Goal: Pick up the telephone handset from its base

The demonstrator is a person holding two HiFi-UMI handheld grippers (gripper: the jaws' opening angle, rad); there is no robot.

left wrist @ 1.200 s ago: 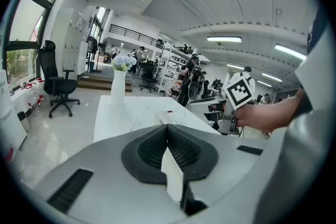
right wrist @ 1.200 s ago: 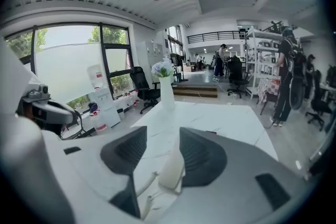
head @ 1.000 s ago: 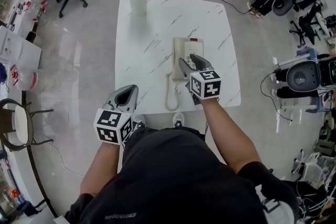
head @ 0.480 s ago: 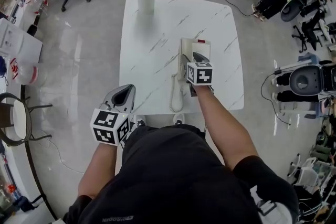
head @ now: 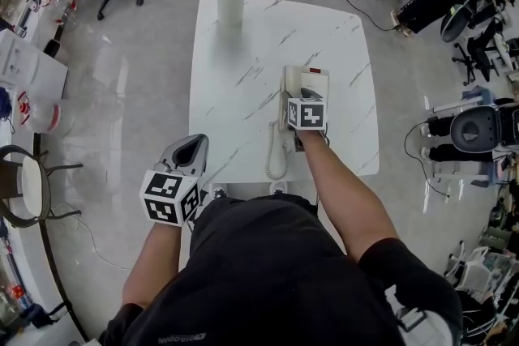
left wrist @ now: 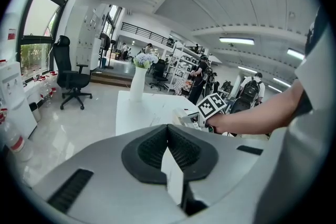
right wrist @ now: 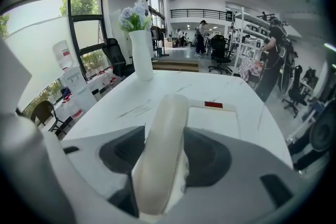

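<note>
The white marble bench point(head: 243, 69) is being occupied at its far edge by a tall white vase point(head: 230, 6) of pale flowers, and nearer its right side by the telephone base point(head: 320, 85). The left claw point(head: 193, 147) is being held clenched and empty off the bench's near left edge. The right claw point(head: 306, 96) is being held down over the base, its jaws having just been opening and being held spread wide. The cream handset point(right wrist: 168, 113) is being straddled by them, unclamped, while lying on the base's left side. Its coiled cord point(head: 276, 154) is being left trailing toward the bench's near edge.
</note>
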